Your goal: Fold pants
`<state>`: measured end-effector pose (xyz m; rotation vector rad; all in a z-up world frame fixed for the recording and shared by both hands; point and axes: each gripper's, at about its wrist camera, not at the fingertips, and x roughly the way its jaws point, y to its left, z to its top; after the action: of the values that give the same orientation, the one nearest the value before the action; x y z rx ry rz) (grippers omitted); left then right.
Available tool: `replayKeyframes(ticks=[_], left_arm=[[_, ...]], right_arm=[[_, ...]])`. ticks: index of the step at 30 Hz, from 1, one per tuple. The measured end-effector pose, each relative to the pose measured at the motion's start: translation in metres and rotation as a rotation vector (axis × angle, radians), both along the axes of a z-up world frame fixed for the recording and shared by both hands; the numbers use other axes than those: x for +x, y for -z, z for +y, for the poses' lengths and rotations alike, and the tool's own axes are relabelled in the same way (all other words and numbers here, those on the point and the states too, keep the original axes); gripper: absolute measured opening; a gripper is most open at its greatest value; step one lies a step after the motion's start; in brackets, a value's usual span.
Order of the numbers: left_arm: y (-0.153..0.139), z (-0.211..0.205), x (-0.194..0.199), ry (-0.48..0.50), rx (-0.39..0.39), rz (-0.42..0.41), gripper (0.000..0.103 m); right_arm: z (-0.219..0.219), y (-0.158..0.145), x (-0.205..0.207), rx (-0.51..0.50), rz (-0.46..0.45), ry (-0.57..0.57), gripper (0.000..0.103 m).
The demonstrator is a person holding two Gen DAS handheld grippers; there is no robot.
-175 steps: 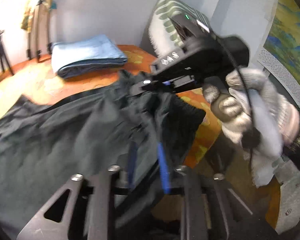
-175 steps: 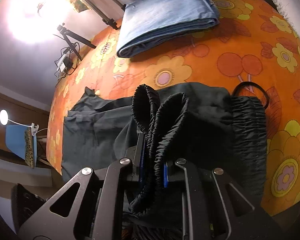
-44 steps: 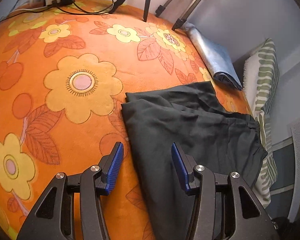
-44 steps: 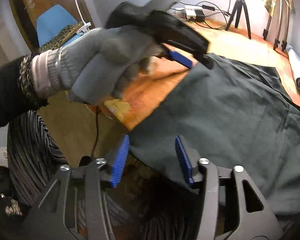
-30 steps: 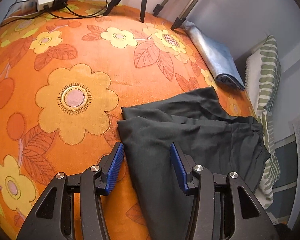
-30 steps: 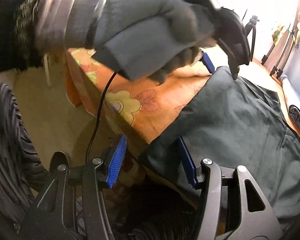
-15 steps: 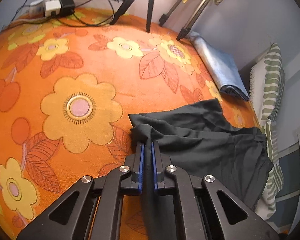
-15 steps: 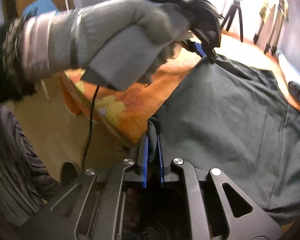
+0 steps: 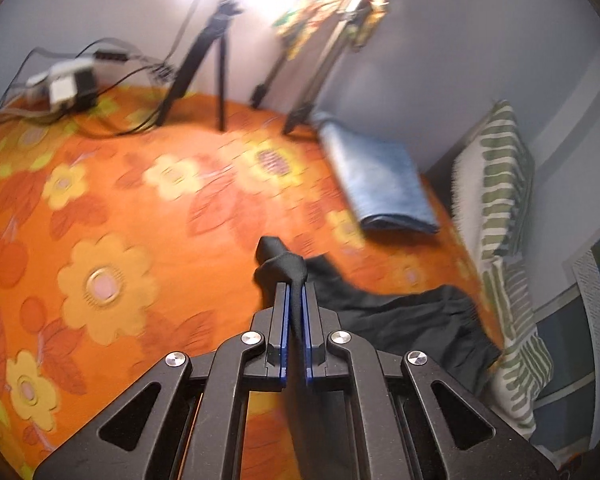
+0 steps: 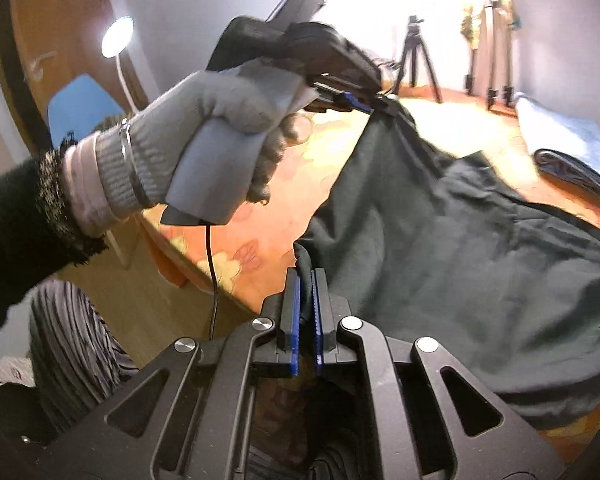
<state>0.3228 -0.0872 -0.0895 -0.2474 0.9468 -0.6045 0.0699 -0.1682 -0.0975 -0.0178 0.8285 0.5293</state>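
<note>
Black pants [image 10: 460,256] lie half folded on the orange flowered bed cover [image 9: 112,216]. My left gripper [image 9: 295,292] is shut on one corner of the leg end, and a knot of black cloth [image 9: 280,264] bulges past its blue pads. From the right wrist view that same gripper [image 10: 374,102], in a grey-gloved hand [image 10: 220,140], holds the corner lifted off the bed. My right gripper [image 10: 307,280] is shut on the other near corner of the black pants, at the bed's near edge. The waistband end [image 9: 456,304] still rests on the cover.
Folded blue jeans [image 9: 380,184] lie at the far side of the bed by a green striped pillow [image 9: 496,184]. Tripod legs [image 9: 216,60] and a power strip with cables [image 9: 68,80] stand at the back. A blue chair [image 10: 84,104] and a lamp [image 10: 116,36] are left of the bed.
Both grippers closed from open onto the pants' leg-end corners and lifted them off the bed. The cloth now hangs up between the two grippers.
</note>
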Motion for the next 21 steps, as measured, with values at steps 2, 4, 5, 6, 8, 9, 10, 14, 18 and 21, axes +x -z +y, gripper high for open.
replayKeyframes(ticks=[2, 4, 5, 6, 8, 9, 10, 14, 18, 21], left_arm=[[-0.010, -0.016, 0.000, 0.019, -0.006, -0.020, 0.004], [-0.022, -0.038, 0.000, 0.045, -0.017, -0.042, 0.002], [-0.028, -0.049, 0.000, 0.058, -0.024, -0.051, 0.002], [-0.033, -0.062, 0.001, 0.069, -0.031, -0.060, 0.002], [-0.040, -0.085, 0.000, 0.103, -0.040, -0.075, 0.002], [-0.043, -0.099, 0.000, 0.122, -0.039, -0.082, 0.002], [-0.045, -0.111, -0.001, 0.139, -0.036, -0.088, 0.002], [-0.047, -0.163, 0.001, 0.200, -0.025, -0.090, 0.002], [-0.046, -0.192, -0.004, 0.251, 0.016, -0.089, 0.002], [-0.040, -0.202, -0.027, 0.326, 0.101, -0.138, 0.002]], right_arm=[[-0.019, -0.011, -0.001, 0.026, -0.008, 0.032, 0.006], [-0.039, -0.021, -0.005, 0.041, -0.018, 0.066, 0.005], [-0.051, -0.026, -0.007, 0.048, -0.024, 0.087, 0.005], [-0.062, -0.030, -0.008, 0.053, -0.029, 0.110, 0.005], [-0.088, -0.037, -0.011, 0.063, -0.038, 0.162, 0.005], [-0.103, -0.040, -0.013, 0.072, -0.041, 0.192, 0.005], [-0.116, -0.042, -0.014, 0.079, -0.043, 0.218, 0.005], [-0.164, -0.047, -0.020, 0.076, -0.054, 0.313, 0.005], [-0.214, -0.034, -0.018, 0.103, -0.004, 0.408, 0.005], [-0.246, -0.015, -0.019, 0.138, 0.063, 0.460, 0.005]])
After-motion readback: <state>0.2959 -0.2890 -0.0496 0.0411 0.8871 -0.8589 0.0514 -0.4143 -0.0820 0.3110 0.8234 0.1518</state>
